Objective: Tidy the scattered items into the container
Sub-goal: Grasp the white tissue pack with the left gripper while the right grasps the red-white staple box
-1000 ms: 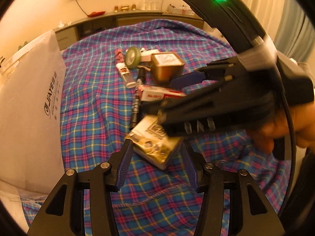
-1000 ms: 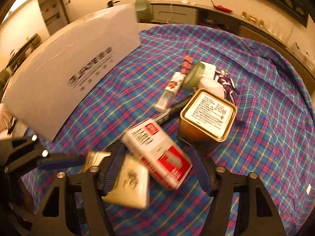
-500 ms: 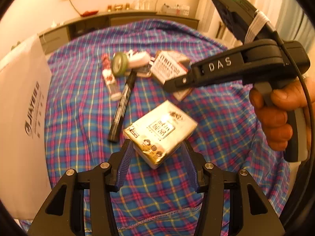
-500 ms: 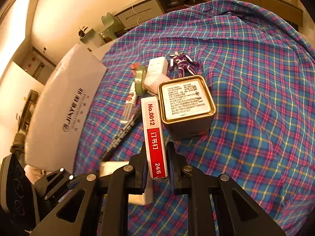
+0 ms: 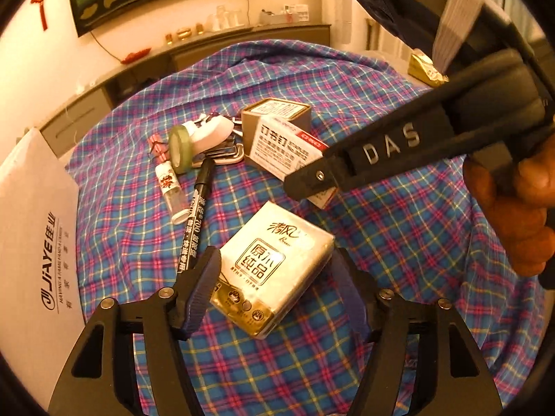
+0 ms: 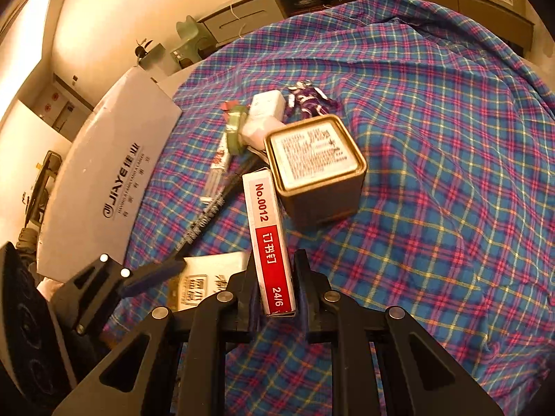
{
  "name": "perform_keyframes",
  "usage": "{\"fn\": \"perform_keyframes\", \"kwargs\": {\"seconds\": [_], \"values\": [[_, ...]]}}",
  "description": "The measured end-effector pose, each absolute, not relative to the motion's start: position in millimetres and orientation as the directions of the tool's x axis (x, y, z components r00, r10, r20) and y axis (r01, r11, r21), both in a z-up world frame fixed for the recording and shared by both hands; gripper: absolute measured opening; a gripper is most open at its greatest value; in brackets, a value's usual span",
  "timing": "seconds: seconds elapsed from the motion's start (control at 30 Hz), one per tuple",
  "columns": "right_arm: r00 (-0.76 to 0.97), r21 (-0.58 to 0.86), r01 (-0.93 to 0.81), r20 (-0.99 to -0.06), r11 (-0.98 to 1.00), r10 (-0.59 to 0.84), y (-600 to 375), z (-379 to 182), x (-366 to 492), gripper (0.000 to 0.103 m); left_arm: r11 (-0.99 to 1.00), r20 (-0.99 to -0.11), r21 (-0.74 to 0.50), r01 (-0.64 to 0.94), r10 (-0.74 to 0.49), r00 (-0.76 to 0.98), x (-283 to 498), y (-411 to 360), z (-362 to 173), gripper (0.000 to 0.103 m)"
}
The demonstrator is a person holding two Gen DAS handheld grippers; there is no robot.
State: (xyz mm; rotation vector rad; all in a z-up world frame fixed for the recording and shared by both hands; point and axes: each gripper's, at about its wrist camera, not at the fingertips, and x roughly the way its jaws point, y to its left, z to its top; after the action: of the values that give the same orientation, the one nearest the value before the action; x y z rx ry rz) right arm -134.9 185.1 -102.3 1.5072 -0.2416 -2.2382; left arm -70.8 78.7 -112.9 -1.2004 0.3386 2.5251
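Plaid cloth in blue, pink and yellow covers the surface where the clutter lies. From the left wrist, the left gripper straddles a white-and-gold tissue pack, its jaws opening; the left pad sits at the pack's edge, the right pad stands clear, and the pack rests on the cloth. Just beyond the pack lie a black marker pen, a small clear vial with a red label, a green tape roll and a square gold tin. A white cardboard box printed JIAYE, the container, stands well left of the pack. A person's hand holds the right gripper's black handle above the tin.

From the right wrist, the right gripper is clamped tight on a red-and-white staple box marked No.0012, whose far end reaches the gold tin. A purple toy figure lies beyond the tin; the white box lies left of it. The left gripper shows beside the tissue pack.
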Motion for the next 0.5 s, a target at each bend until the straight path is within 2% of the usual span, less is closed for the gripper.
{"fn": "perform_keyframes", "kwargs": {"seconds": [0.2,0.5], "values": [[-0.329,0.365,0.253,-0.839,-0.896,-0.434,185.5,-97.2,-130.8,0.019,-0.931,-0.792,0.106,-0.35,0.134,-0.596,-81.4,78.3,-117.2,0.072],[-0.358,0.381,0.25,-0.818,-0.89,-0.451,186.4,-81.8,-122.8,0.019,-0.974,-0.86,-0.065,-0.216,0.165,-0.483,-98.0,49.6,-124.0,0.068]]}}
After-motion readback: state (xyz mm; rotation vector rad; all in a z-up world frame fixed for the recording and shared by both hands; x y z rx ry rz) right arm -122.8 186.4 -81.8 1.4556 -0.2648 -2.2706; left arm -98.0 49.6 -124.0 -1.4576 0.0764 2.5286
